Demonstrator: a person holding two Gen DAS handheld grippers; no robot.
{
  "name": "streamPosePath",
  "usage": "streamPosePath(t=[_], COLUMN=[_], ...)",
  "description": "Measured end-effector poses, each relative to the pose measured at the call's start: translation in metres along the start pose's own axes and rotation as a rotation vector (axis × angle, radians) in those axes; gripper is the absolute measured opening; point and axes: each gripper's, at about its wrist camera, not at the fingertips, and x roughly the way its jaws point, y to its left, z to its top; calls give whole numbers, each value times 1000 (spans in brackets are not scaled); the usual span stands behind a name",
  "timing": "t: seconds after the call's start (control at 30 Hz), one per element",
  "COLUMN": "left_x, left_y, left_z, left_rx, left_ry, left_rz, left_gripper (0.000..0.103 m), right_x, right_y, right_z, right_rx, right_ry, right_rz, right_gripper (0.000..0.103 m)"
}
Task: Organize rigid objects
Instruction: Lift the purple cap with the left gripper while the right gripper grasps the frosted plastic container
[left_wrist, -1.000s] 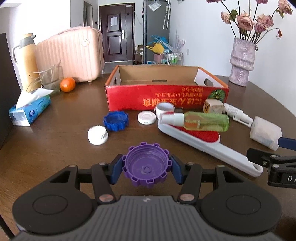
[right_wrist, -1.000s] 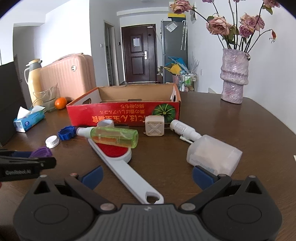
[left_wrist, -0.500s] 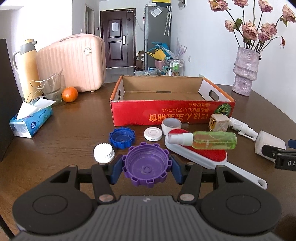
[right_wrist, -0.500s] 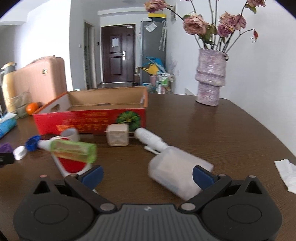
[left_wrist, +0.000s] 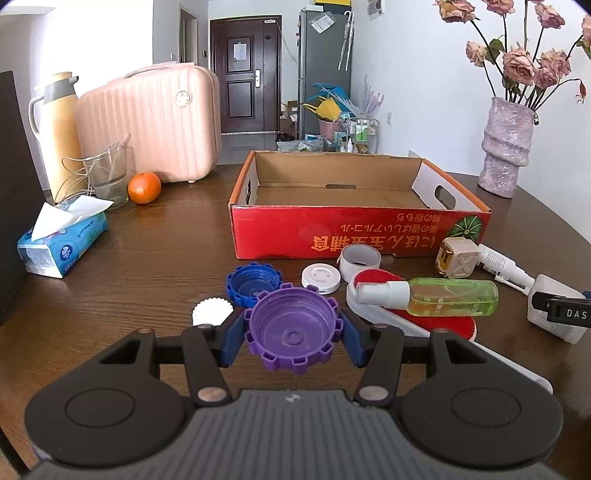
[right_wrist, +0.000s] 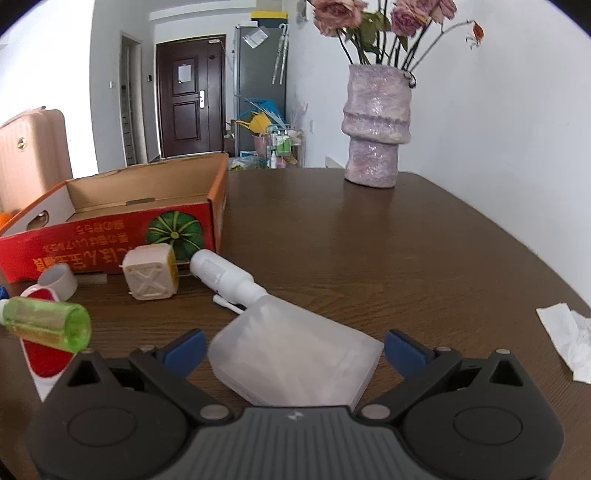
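— Between our left gripper's (left_wrist: 292, 328) jaws we hold the purple cap (left_wrist: 291, 328), open side up, above the tabletop (left_wrist: 147, 258) and short of the red box (left_wrist: 354, 236).

— And on the right?

— Our right gripper (right_wrist: 293, 347) has its jaws wide, one on each side of the frosted case (right_wrist: 295, 360), which lies tilted between them. We cannot tell whether the pads touch it.

— What lies near the purple cap?

— Just past it we see a blue cap (left_wrist: 253, 283), a white ribbed cap (left_wrist: 212, 313), a flat white lid (left_wrist: 320, 277) and a white ring (left_wrist: 360, 259). To the right, a green spray bottle (left_wrist: 428, 302) lies across a red-padded brush (left_wrist: 413, 325).

— And by the box?

— A beige cube (right_wrist: 149, 272) and a white tube (right_wrist: 225, 277) sit against its front corner. We see nothing inside the box from either view.
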Motion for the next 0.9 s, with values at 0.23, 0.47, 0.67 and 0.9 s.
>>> streamPosePath(t=[0.23,0.47,0.67,0.9], left_x=[10,9,8,7], left_y=[4,6,9,14], left_z=[-2,-4,-6,-8], left_rx=[-13,-14,-23,-31], left_ry=[18,9,6,1], left_rz=[-11,-32,-34,-22], left_gripper=[55,55,55,55], right_x=[14,21,15,-8], right_y=[1,3,2,10], right_z=[-3,-6,-8,-15], right_rx=[8,15,21,10], right_ry=[33,28,2,-65], right_rz=[-24,-42,-46,-44], right_gripper=[102,102,102,102])
